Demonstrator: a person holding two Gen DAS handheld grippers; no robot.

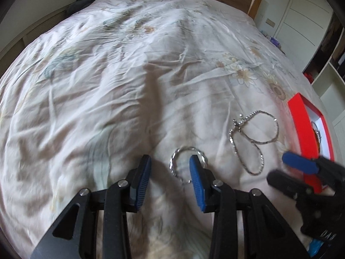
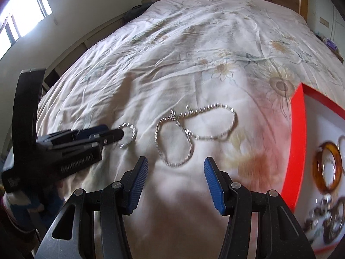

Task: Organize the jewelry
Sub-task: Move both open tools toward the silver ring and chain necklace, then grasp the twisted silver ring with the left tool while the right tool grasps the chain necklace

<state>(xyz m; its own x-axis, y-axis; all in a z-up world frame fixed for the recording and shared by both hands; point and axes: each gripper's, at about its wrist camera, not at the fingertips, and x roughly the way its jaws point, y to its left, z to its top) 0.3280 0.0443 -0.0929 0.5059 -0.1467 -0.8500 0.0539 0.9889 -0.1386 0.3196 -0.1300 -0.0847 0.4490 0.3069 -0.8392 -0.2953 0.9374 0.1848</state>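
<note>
The left gripper [image 1: 170, 161] stood open over the ring [image 1: 187, 164] on the bedspread [image 1: 107, 86]; the right gripper [image 2: 175, 164], also open, faced the chain [image 2: 194, 133]. A thin ring (on soft cloth) might slip aside as the fingers closed.

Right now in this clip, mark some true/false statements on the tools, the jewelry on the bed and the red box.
1. The left tool is open beside the silver ring bracelet. True.
2. The right tool grips the silver chain. False: it is open and holds nothing; the chain lies on the bedsheet.
3. The red box is empty. False: an amber bangle and other pieces lie inside.
4. The chain lies between the ring bracelet and the red box. True.
</note>
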